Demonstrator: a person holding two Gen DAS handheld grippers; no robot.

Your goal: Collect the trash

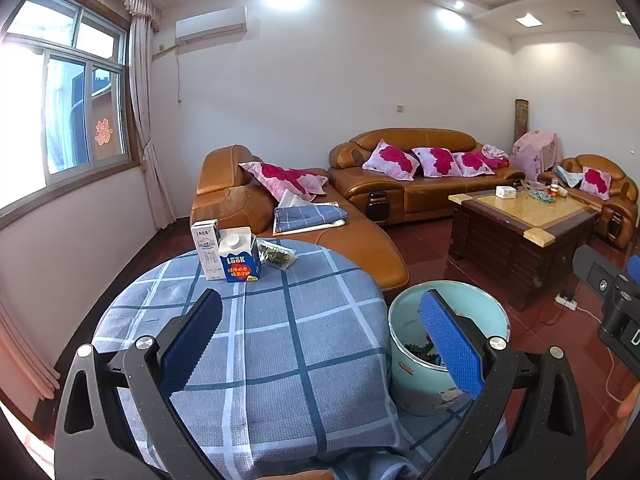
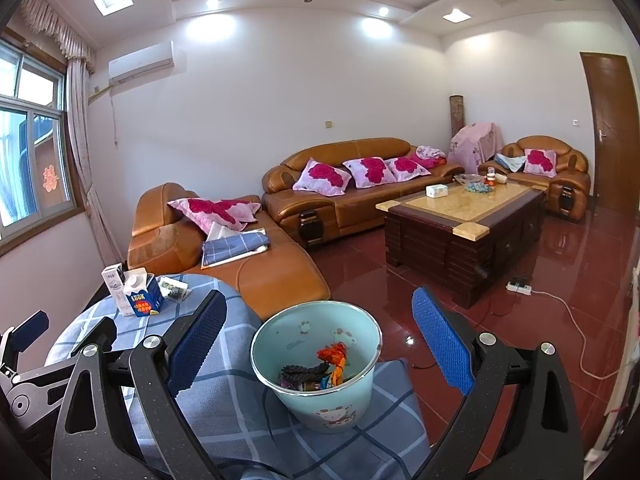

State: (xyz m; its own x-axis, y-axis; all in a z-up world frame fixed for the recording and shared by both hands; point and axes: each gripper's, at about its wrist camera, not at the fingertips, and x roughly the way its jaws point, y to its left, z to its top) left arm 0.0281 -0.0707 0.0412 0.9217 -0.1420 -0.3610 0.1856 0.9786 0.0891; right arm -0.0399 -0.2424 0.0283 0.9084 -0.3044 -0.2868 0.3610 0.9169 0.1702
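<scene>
A round table with a blue checked cloth [image 1: 280, 340] holds a white milk carton [image 1: 206, 250], a blue "LOOK" carton [image 1: 239, 258] and a clear snack wrapper [image 1: 277, 255] at its far edge. A pale green bin [image 2: 320, 360] with several wrappers inside stands to the table's right; it also shows in the left wrist view [image 1: 420, 376]. My left gripper [image 1: 320, 328] is open and empty over the table, short of the cartons. My right gripper [image 2: 316, 332] is open and empty above the bin. The cartons also show in the right wrist view [image 2: 140, 296].
A brown leather chaise [image 2: 260, 268] lies just behind the table, with a folded blue cloth [image 2: 234, 250] on it. A long sofa [image 2: 352, 196], a dark wooden coffee table [image 2: 460, 232] and a power strip [image 2: 519, 288] with cables stand on the red tiled floor.
</scene>
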